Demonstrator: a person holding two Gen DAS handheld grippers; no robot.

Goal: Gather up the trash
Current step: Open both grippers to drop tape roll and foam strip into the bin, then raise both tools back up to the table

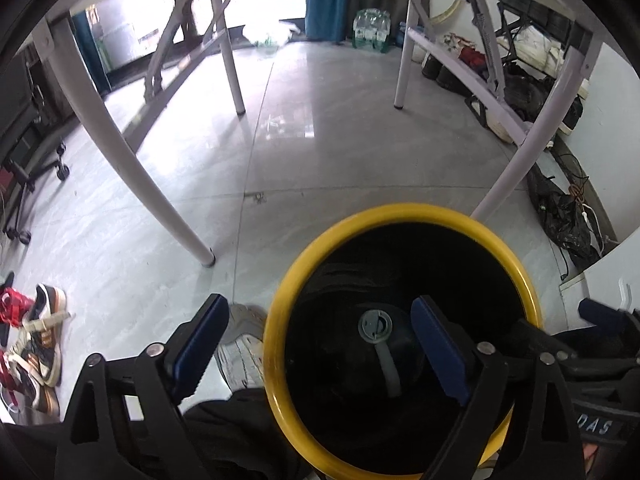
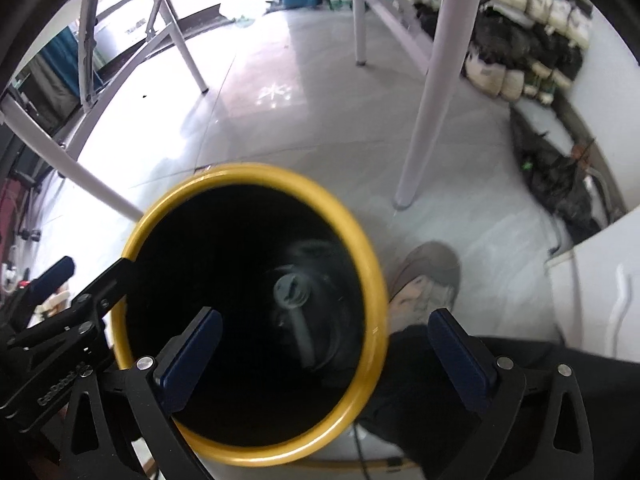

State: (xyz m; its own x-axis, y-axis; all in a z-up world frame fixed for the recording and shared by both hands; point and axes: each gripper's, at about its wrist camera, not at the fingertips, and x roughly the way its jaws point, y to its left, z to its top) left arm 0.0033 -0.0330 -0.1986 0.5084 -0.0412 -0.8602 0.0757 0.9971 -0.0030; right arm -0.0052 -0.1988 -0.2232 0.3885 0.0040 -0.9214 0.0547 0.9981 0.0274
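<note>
A round bin with a yellow rim (image 1: 400, 212) and a black liner stands on the floor below both grippers. At its bottom lies a grey round piece with a pale strip (image 1: 374, 326), blurred in the right wrist view (image 2: 290, 286). My left gripper (image 1: 320, 344) hangs open over the bin's left side, one finger outside the rim and one over the mouth, nothing between them. My right gripper (image 2: 326, 356) is open over the rim (image 2: 248, 170) on the bin's right side, also holding nothing. Each gripper shows at the edge of the other's view.
White table legs (image 1: 160, 208) (image 2: 424, 112) stand close behind the bin. A person's grey shoe (image 1: 240, 344) (image 2: 428, 276) is beside it. Several shoes (image 1: 40, 340) lie at the left. Black bags and cables (image 1: 564, 216) line the right wall, by a white cabinet (image 2: 600, 280).
</note>
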